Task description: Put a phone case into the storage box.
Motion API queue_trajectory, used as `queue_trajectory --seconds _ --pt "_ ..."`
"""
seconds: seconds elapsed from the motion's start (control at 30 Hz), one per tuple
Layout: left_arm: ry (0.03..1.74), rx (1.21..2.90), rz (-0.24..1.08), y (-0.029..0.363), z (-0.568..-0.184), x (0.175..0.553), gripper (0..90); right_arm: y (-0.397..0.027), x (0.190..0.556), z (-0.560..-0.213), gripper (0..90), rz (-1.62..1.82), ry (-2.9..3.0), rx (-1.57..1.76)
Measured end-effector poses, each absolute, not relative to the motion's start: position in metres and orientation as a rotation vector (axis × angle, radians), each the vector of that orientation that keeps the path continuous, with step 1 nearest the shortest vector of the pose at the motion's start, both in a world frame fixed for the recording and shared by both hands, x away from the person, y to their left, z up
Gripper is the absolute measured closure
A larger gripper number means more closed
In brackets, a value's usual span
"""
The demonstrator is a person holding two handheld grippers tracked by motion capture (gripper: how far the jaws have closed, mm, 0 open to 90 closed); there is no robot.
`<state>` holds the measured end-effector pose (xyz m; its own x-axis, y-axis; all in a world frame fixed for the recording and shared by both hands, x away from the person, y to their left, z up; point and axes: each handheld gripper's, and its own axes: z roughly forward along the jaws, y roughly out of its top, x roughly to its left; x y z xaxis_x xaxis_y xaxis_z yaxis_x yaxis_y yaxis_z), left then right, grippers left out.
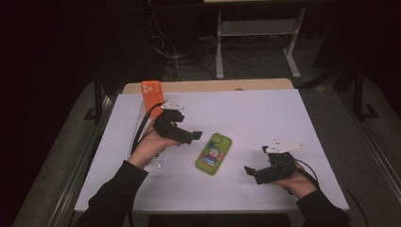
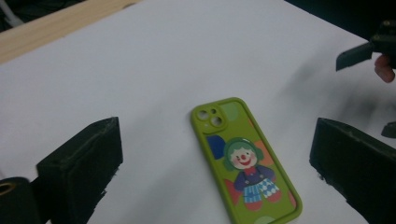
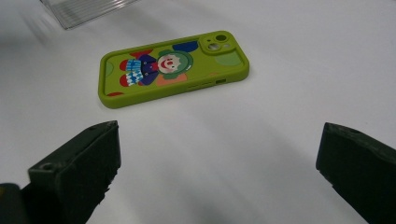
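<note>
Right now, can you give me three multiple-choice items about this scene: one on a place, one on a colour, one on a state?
1. Where does the green phone lie?
A. between the two tools
B. left of both tools
C. in the clear stand

2. What colour is the phone standing in the clear stand?
A. blue
B. orange
C. white

3. How are the jaws of the left tool?
A. shut on the green phone
B. shut on nothing
C. open, holding nothing

Answers: 1 A, it lies flat on the table between the left tool and the right tool. 2 B, the orange phone stands there. 3 C, the left gripper view shows both jaws wide apart.
</note>
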<state>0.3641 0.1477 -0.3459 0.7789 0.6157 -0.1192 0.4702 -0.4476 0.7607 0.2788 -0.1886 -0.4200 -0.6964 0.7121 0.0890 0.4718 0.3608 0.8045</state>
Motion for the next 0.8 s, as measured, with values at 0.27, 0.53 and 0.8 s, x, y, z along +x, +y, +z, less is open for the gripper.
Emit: queue_trajectory --seconds 0.27,0.53,0.8 --pt "0.805 2.144 0.244 0.136 -0.369 0.353 22.6 -0.189 0.281 -0.421 0.0 1.248 2.354 1.051" --pt "0.842 2.179 0.254 0.130 -0.391 0.350 61.8 -0.188 0.281 -0.421 0.0 1.242 2.358 1.052" --pt "0.902 2.206 0.252 0.128 -0.408 0.350 89.5 -0.188 0.281 -0.421 0.0 1.238 2.358 1.049"
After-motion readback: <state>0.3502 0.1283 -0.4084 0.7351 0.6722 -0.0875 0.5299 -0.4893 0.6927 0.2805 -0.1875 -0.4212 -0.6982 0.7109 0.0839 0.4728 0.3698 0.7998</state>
